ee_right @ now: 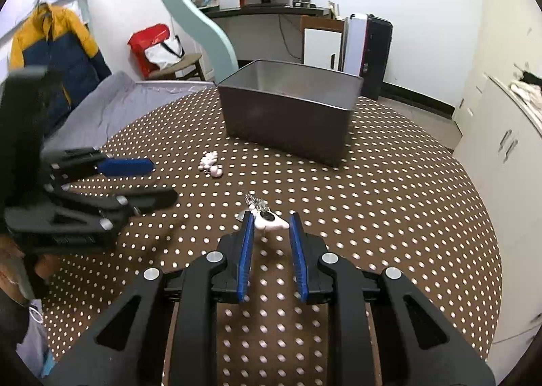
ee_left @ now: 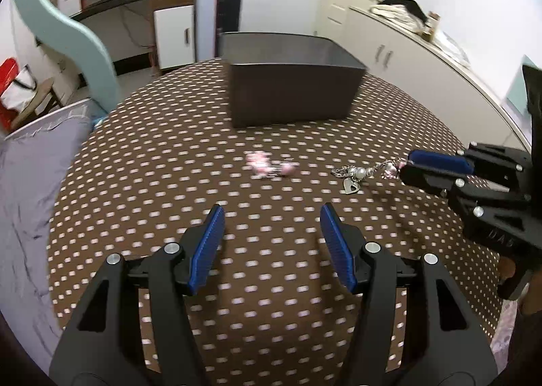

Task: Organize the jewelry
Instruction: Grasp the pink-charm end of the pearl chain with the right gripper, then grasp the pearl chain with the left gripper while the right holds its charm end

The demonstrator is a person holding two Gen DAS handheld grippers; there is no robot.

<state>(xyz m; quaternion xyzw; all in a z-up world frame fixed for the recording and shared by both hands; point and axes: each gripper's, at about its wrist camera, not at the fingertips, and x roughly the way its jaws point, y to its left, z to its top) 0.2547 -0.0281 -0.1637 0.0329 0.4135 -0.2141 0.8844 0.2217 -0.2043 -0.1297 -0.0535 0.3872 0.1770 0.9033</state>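
From the left wrist view, the left gripper (ee_left: 272, 233) hangs over the surface (ee_left: 135, 183) with its blue ridged pads wide apart and nothing between them. The surface wears a brown cloth with small pale dots. A little pink bead cluster (ee_left: 269, 167) lies on the cloth ahead of the pads, blurry here. To the right lies a silver chain with a heart tag (ee_left: 355, 176), and the right gripper (ee_left: 406, 166) has its tips at the chain's pink end. Behind stands a dark box (ee_left: 291, 91), smooth, with straight walls and an open top. White cabinets run along the right wall, and a grey bed cover shows at the left.

From the right wrist view, the right gripper (ee_right: 271, 220) has its pads pulled close together, and a pale pink charm (ee_right: 271, 223) on the chain (ee_right: 255, 203) sits between their tips. I cannot tell if the pads press on it. The bead cluster (ee_right: 211, 166) lies further off, between the chain and the box (ee_right: 288, 122). The left gripper (ee_right: 152, 179) is at the left, released. A yellow and blue coat hangs by the window.
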